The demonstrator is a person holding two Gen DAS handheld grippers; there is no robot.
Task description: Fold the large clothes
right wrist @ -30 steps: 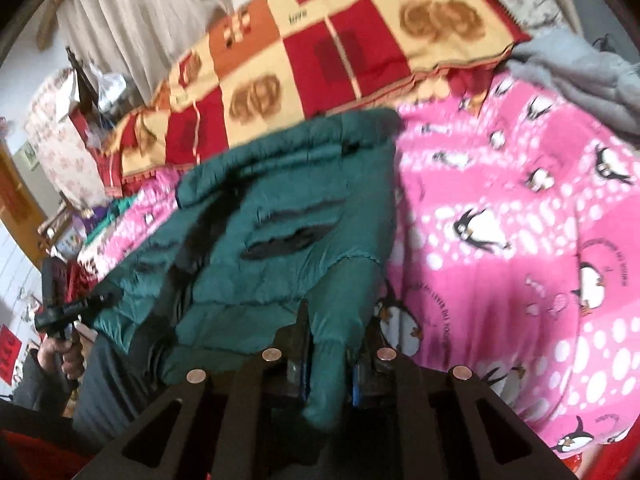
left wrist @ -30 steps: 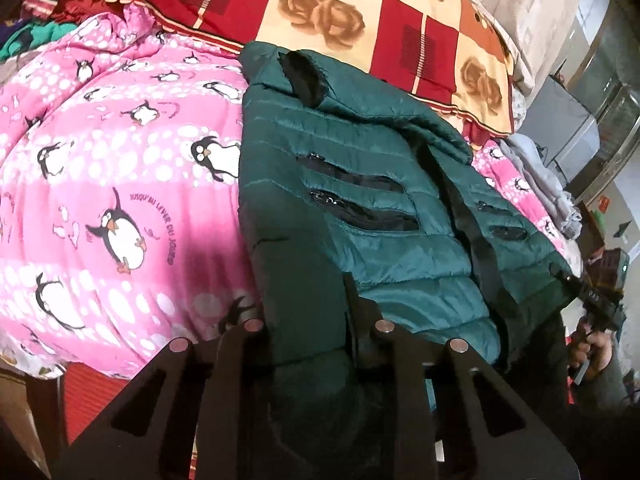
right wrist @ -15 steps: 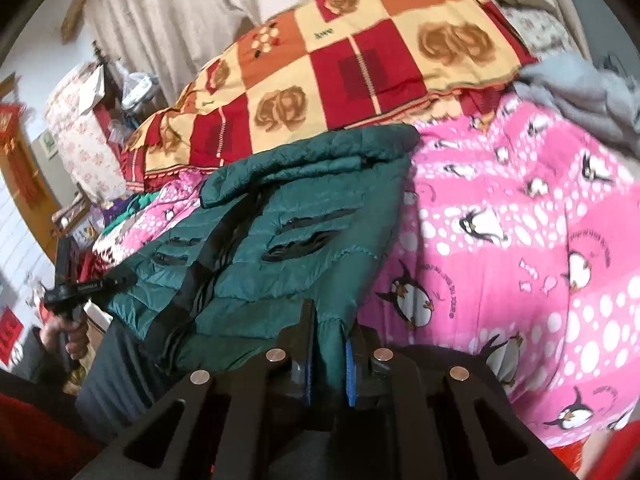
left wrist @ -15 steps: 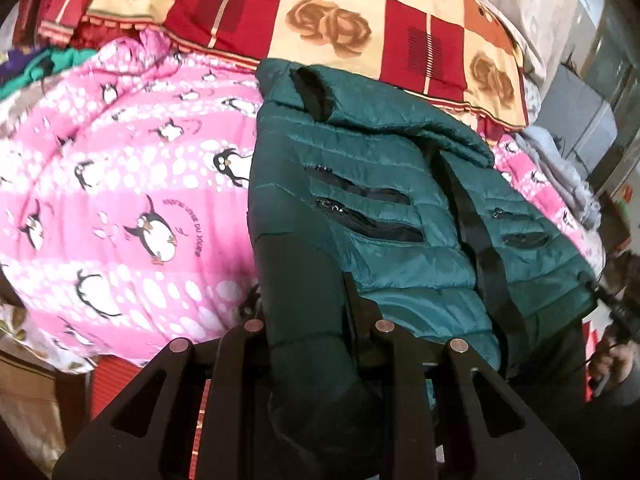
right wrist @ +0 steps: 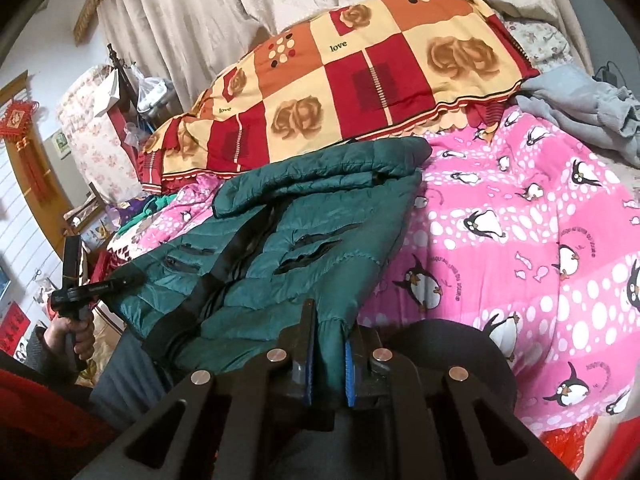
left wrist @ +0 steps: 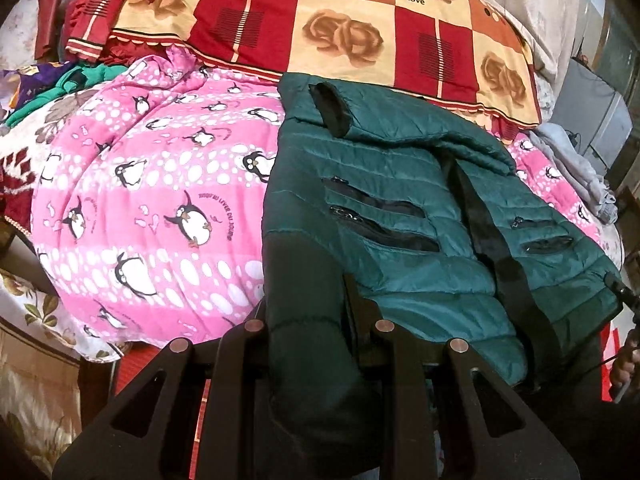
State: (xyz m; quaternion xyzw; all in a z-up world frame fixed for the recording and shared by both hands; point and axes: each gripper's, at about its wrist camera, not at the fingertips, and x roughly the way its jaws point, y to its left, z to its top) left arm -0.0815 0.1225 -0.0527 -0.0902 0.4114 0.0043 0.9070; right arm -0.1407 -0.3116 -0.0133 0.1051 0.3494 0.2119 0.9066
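Jacket (left wrist: 400, 216), green, lies front-up on a pink blanket (left wrist: 160, 208), stretching lengthwise away from both grippers; left gripper (left wrist: 308, 344) and right gripper (right wrist: 328, 360) each pinch a near hem corner.

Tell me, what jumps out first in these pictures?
The green puffy jacket in the middle, spread on a bright pink penguin blanket. Both tools, left and right, pinch its near edge. Behind it lies a red and yellow rose quilt.
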